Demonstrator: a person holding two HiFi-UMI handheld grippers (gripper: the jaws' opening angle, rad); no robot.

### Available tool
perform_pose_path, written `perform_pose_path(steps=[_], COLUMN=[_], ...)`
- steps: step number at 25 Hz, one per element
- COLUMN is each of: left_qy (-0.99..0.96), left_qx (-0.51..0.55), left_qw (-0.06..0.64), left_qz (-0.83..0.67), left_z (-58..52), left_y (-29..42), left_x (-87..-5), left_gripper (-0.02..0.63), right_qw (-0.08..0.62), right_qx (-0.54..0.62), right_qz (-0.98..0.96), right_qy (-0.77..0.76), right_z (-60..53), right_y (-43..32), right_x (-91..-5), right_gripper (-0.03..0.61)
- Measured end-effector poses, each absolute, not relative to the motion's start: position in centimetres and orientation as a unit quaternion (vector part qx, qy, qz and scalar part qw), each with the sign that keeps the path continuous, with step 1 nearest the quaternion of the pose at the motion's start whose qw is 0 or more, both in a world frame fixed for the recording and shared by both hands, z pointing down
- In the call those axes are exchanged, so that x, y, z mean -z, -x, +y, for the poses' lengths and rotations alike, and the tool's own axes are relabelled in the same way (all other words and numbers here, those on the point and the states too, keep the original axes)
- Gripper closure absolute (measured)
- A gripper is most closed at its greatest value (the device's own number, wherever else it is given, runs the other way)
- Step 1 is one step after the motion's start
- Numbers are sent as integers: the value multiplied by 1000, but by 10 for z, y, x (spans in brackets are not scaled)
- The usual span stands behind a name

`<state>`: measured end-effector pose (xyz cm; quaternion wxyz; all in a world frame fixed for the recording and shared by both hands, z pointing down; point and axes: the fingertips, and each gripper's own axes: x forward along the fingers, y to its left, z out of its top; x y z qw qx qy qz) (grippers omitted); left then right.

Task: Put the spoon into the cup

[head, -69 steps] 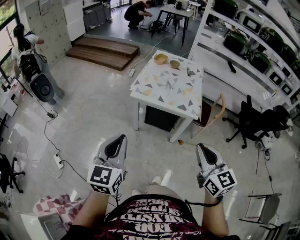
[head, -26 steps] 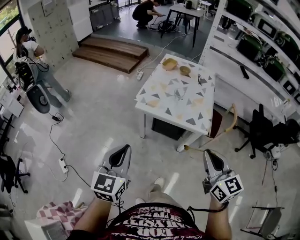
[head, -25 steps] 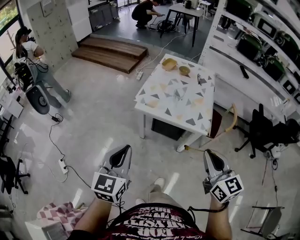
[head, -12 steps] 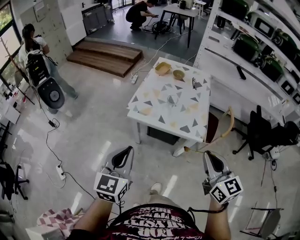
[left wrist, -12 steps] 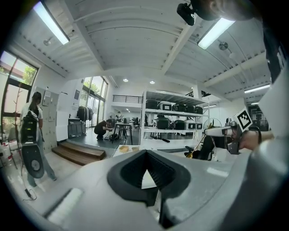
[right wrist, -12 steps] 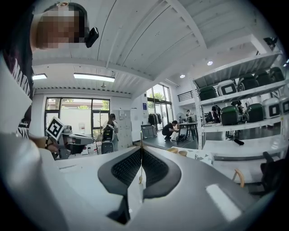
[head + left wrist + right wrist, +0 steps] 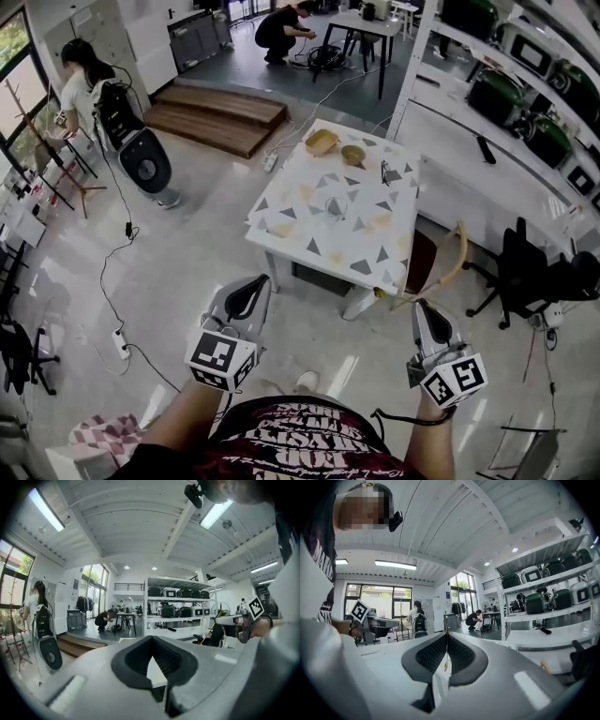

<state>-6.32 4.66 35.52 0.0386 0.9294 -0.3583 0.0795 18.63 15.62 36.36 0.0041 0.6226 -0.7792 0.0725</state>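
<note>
Closer came the triangle-patterned white table [image 7: 366, 253]; its dark slender spoon [image 7: 384, 172] lay pointing away; left gripper [image 7: 251, 283] and right gripper [image 7: 421, 307] had jaws together, empty.

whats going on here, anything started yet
A person stands short of the patterned table, holding the left gripper and right gripper out in front, both shut and empty. The cup sits mid-table; a thin dark item, possibly the spoon, lies beyond it. Nothing is picked up yet.

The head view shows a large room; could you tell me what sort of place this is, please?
Probably a lab or workshop: open shelving lined with green machines, cables trailing across the floor, and a patterned table set with bowls.
</note>
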Motion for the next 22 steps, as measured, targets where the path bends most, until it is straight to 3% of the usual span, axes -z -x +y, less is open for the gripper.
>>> perform_pose_path(steps=[22], left_qy=[-934], left_qx=[-111], left_qw=[21], left_qz=[-338], left_z=[29], left_y=[35], left_x=[-359], left_gripper=[614], right_qw=[-15], right_qx=[-101], right_qz=[-760], right_qy=[-642], right_z=[150], right_y=[-218], right_x=[-382], right_gripper=[543])
